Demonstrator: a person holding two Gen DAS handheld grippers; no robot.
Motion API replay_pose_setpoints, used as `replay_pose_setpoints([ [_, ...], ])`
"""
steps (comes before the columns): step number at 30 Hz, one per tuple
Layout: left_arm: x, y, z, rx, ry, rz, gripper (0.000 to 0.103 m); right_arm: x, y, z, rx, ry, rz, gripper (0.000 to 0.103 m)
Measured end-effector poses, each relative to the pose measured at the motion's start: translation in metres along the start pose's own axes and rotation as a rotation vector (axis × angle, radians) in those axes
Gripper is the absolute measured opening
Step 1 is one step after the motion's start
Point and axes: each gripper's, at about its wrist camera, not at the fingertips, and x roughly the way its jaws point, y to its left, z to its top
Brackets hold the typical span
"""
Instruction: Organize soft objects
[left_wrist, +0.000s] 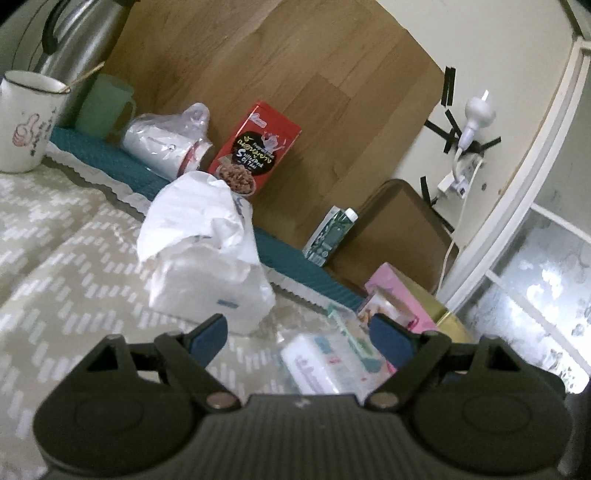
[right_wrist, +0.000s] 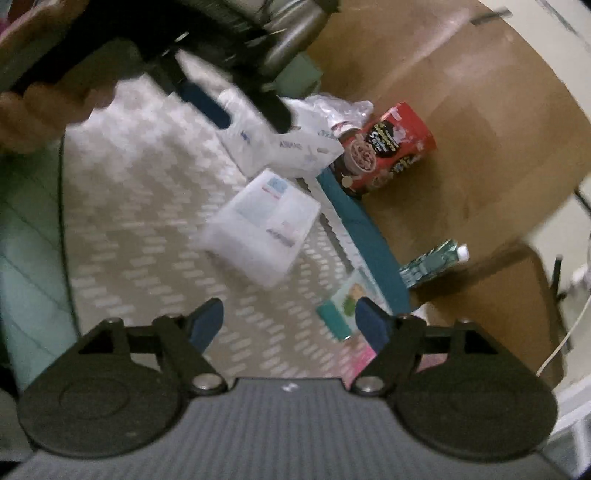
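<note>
Both hand-held grippers stand wide open with nothing between their blue pads. Left hand-held gripper (left_wrist: 297, 338) hovers low over the patterned bedspread (left_wrist: 66, 266), its fingers apart above a flat white tissue pack (left_wrist: 325, 363) that lies just ahead of it, not touched. Right hand-held gripper (right_wrist: 290, 325) hangs higher over the same spread, its pads clear of everything; in its view the person's hand (right_wrist: 44, 99) carrying the other gripper shows at upper left.

That flat tissue pack (right_wrist: 264, 230) is soft, wrapped in clear film with pale blue and pink print too blurred to read. Just beyond it stands a larger white tissue bag (left_wrist: 207, 254), crumpled at the top, with small blue marks, unreadable. Behind, on a teal mat (left_wrist: 122, 162) along the wooden board, lie a bagged white roll (left_wrist: 168, 142) and a red cereal box (left_wrist: 255, 147) upside down, showing a bowl of brown pieces; its lettering is illegible. A green-patterned carton (left_wrist: 330, 236) leans farther right, near a pink box (left_wrist: 399, 295). A white mug (left_wrist: 27, 122) bears a thumbs-up drawing.
</note>
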Motion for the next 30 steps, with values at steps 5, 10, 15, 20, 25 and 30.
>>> replay_pose_setpoints([
  [5, 0.011, -0.005, 0.006, 0.02, 0.05, 0.007, 0.087, 0.005, -0.025, -0.013, 0.437, -0.005, 0.154, 0.081],
  [10, 0.031, -0.018, -0.001, 0.037, 0.149, -0.032, 0.082, 0.002, -0.007, -0.009, 0.594, -0.078, 0.221, 0.084],
  [15, 0.051, -0.03, -0.011, 0.063, 0.253, -0.05, 0.06, 0.014, -0.001, 0.0, 0.575, -0.085, 0.223, 0.084],
  [20, 0.059, -0.044, -0.027, 0.092, 0.315, -0.068, 0.053, 0.014, -0.005, -0.016, 0.598, -0.065, 0.224, 0.063],
  [25, 0.063, -0.071, -0.041, 0.115, 0.382, -0.164, 0.053, -0.017, -0.01, -0.049, 0.642, -0.08, 0.189, 0.062],
  [30, 0.072, -0.115, -0.061, 0.217, 0.423, -0.221, 0.053, -0.049, -0.019, -0.084, 0.752, -0.083, 0.152, 0.062],
])
